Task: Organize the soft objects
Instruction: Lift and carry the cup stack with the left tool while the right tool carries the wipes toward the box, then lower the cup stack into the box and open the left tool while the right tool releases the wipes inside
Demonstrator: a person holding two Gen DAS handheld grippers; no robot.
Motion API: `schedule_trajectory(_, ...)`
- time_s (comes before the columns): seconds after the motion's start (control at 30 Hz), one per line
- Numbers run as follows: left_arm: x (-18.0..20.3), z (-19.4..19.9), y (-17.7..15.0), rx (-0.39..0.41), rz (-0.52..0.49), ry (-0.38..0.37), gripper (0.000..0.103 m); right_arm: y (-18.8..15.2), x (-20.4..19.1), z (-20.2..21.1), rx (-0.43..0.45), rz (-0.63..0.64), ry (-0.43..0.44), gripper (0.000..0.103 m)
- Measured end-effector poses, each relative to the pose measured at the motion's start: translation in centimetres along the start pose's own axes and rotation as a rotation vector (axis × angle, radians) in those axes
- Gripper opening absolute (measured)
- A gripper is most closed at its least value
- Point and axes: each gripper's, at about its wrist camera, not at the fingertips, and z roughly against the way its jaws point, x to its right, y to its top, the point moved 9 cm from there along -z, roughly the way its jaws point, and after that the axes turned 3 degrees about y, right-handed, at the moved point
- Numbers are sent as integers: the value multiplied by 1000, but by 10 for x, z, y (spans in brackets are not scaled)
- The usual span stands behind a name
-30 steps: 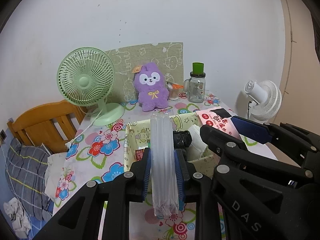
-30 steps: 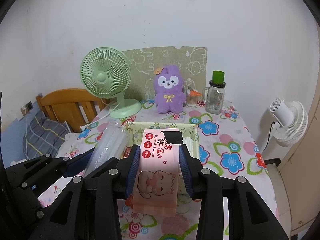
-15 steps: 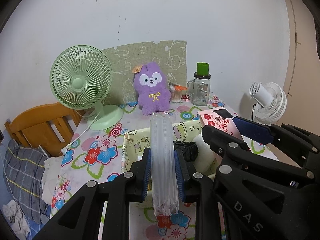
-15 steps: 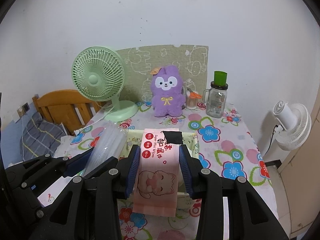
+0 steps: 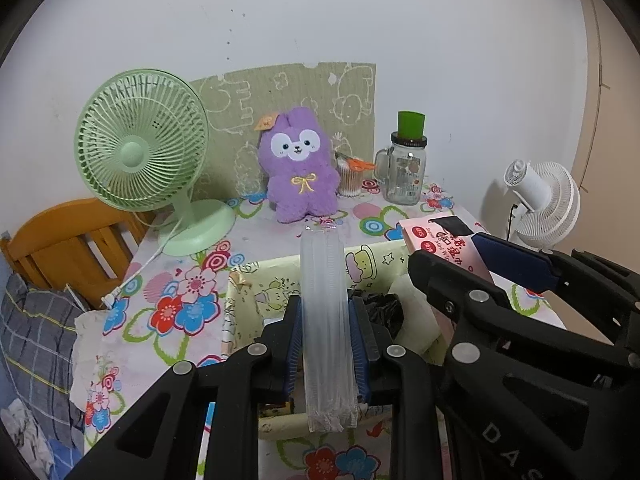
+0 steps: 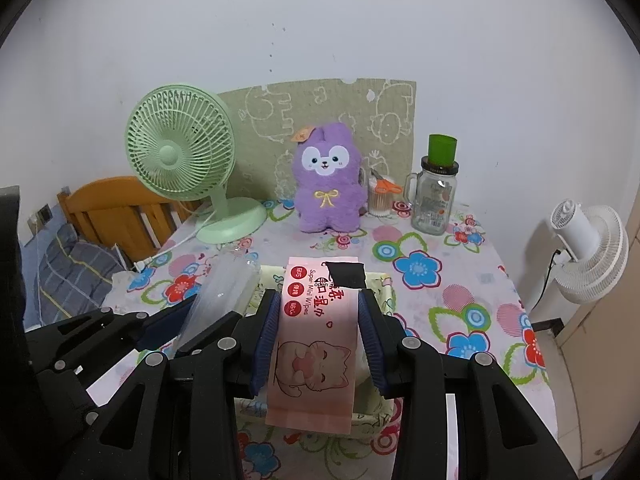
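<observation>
At the far left of both views you have the wooden bed frame (image 5: 60,240), with the green desk fan (image 5: 140,152) standing next to it on the flowered tablecloth (image 5: 180,304) in the upper left. In the centre of the left wrist view, your left gripper (image 5: 326,340) is clamped on a clear plastic sleeve (image 5: 326,320), which sticks up between its blue pads over the pale yellow storage box (image 5: 248,288). Behind it, in the middle of the frame, the purple plush toy (image 5: 298,164) sits upright against a patterned board (image 5: 288,92). Right of the toy stand a small jar of cotton swabs (image 5: 352,178) and a glass mug jar with a green cap (image 5: 408,160). In the right wrist view, your right gripper (image 6: 318,336) is closed on the pink wipes pack (image 6: 316,344), held above the same box in the lower centre. A white fan (image 6: 588,248) stands at the far right, off the table.
</observation>
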Motion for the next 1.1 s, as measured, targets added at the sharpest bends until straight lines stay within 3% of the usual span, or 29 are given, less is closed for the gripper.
schedule_trajectory(0.23, 2, -24, -5, -49, 14, -8, 24, -6, 11, -20, -35, -7, -16, 43)
schedule_trajectory(0.3, 3, -28, -7, -58, 20, -18, 33, -7, 13, -25, -44, -9, -15, 43)
schedule_trajectory(0.47, 0, -35, -11, -74, 18, -3, 44, -8, 14, -36, -59, -12, -9, 43)
schedule_trajectory(0.6, -6, -36, -15, -82, 17, 20, 62, -9, 10, -44, -63, -9, 5, 43)
schedule_trajectory(0.7, -11, -36, -17, -81, 14, 36, 68, -8, 4, -51, -70, -1, 23, 43)
schedule_trajectory(0.9, -20, -36, -15, -83, 16, 57, 76, -6, -8, -65, -80, 10, 57, 43)
schedule_trajectory(1.1, -22, -39, -16, -97, 9, 64, 77, -5, -16, -76, -92, 15, 84, 43)
